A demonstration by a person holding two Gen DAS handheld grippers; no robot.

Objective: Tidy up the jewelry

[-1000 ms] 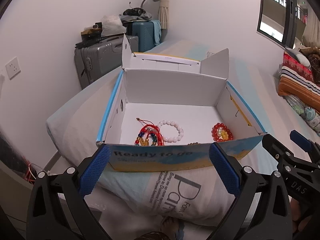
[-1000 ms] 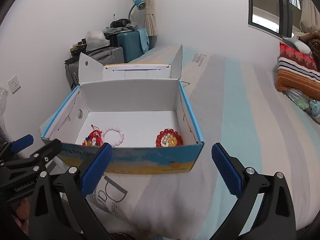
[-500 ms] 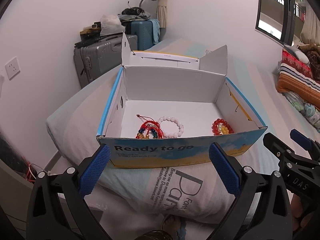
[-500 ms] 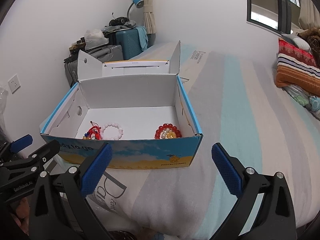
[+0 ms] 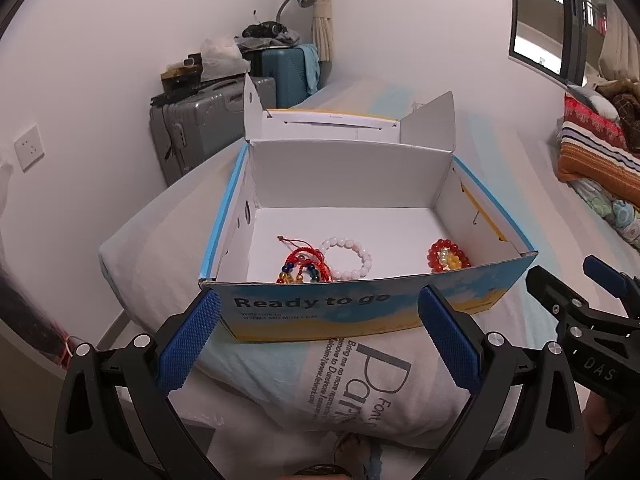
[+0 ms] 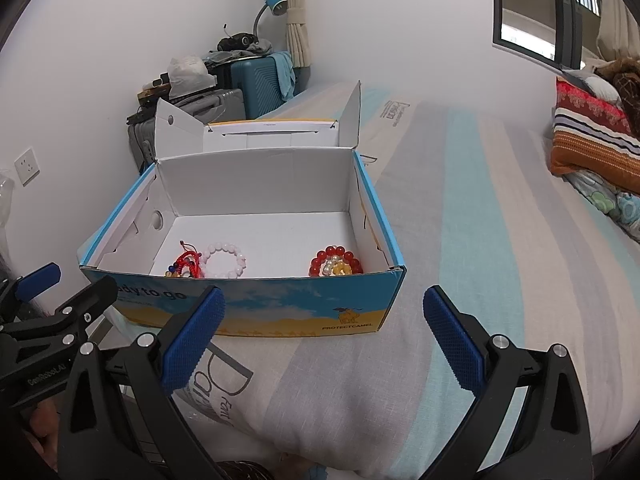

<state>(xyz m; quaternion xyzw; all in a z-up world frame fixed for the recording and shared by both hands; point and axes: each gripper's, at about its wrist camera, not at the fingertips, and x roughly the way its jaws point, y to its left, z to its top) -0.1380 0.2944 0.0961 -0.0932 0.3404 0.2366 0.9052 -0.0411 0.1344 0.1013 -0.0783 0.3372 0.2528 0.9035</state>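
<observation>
Both grippers held short of box, on near side, above bed. Left gripper spread wide, nothing held. Right gripper spread wide, nothing held.

Jewelry seen inside box, near front wall: red cord bracelet touching white bead bracelet at left; red-and-yellow bead cluster well apart at right.

Scene fits jewelry already gathered in box, or jewelry awaiting sorting out. No step settled.

If pick is judged needed: front wall to be cleared from above, single strand pinched, tangled red cords avoided.
</observation>
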